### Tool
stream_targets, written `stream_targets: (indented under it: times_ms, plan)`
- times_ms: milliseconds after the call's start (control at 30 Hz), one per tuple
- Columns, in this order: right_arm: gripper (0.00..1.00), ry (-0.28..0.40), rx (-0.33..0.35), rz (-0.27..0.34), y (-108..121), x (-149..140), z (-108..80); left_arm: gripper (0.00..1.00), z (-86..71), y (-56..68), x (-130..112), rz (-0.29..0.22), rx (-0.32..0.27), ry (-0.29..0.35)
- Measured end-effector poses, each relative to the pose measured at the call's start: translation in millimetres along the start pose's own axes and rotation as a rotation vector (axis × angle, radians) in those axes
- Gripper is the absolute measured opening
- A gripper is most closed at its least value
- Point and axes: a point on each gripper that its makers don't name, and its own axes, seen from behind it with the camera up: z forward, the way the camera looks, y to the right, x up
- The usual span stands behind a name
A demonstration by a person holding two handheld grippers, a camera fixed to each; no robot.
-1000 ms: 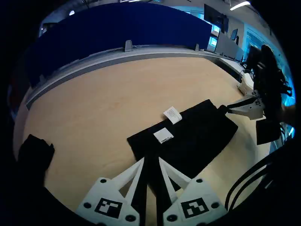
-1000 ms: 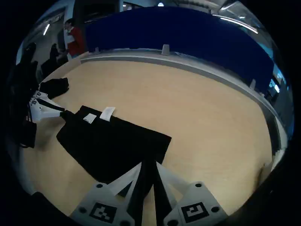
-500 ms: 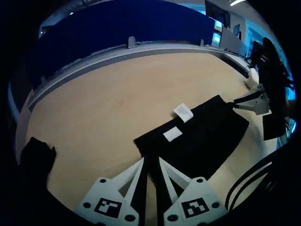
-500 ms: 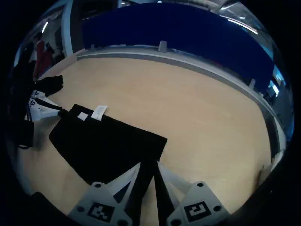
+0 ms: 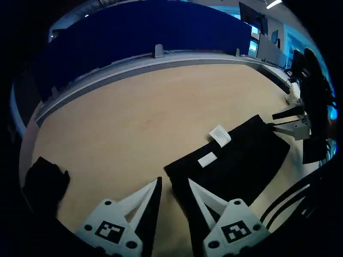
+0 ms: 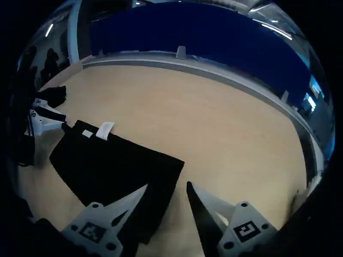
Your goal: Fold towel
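Left gripper view: the left gripper point(image 5: 173, 182) is spread wide at one corner of the black towel point(image 5: 240, 162), which lies folded flat on the table point(image 5: 128, 115). Right gripper view: the right gripper point(image 6: 167, 186), likewise spread, sits over the towel's opposite corner. I'd lift both straight off the towel so no finger drags the fold open

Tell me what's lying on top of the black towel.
Two white tags: a small label on the cloth and a larger tag at the far edge of the towel. Anything beneath it is hidden.

Office, blue desk divider point(image 5: 141, 30), monitors point(image 5: 248, 12)
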Motion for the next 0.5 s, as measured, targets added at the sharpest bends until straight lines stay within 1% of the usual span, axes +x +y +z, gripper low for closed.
stream_targets:
  times_ms: [100,233,300,433,500]
  plan:
    - [0.82,0.009,-0.01,0.01,3.5,3.5,-1.9,0.38,-1.7,-3.6,0.7,0.001,0.009,0.001]
    - [0.97,0.025,-0.023,0.028,9.4,7.5,-5.8,0.39,-5.6,-8.2,1.9,-0.004,0.024,0.005]
    - [1.0,0.034,-0.028,0.036,12.2,9.3,-8.1,0.52,-8.4,-9.6,3.1,-0.01,0.027,0.009]
    - [1.0,0.049,-0.031,0.045,15.7,11.7,-14.0,0.78,-15.4,-10.5,6.6,-0.025,0.021,0.023]
    - [1.0,0.056,-0.032,0.047,16.8,12.4,-17.3,0.9,-19.2,-11.0,7.6,-0.035,0.016,0.027]
